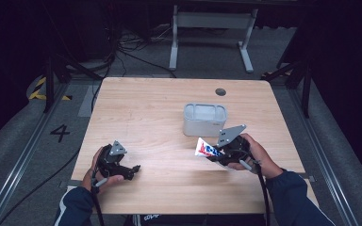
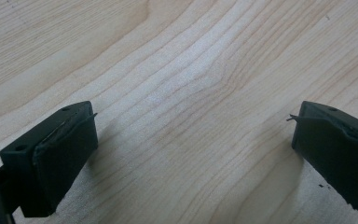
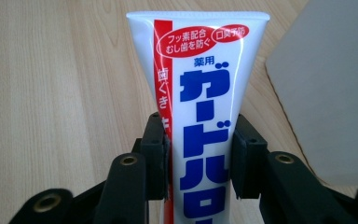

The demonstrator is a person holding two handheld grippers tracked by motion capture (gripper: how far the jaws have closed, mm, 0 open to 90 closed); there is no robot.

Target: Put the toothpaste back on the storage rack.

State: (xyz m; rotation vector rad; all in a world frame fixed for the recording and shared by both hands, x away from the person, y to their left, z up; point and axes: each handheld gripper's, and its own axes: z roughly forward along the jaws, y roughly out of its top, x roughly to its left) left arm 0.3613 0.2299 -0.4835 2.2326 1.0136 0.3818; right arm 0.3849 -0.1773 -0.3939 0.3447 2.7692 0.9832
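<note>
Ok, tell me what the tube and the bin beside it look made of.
Toothpaste tube: glossy soft plastic, judging by the sheen and the flat crimped end. Bin: pale grey, matte, probably plastic, with slightly translucent-looking walls. Table: light wood-grain surface, possibly laminate.

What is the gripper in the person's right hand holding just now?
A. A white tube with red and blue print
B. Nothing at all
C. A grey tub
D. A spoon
A: in the right gripper view, the right gripper has its jaws pressed on both sides of the toothpaste tube, while the grey tub stands apart on the table.
</note>
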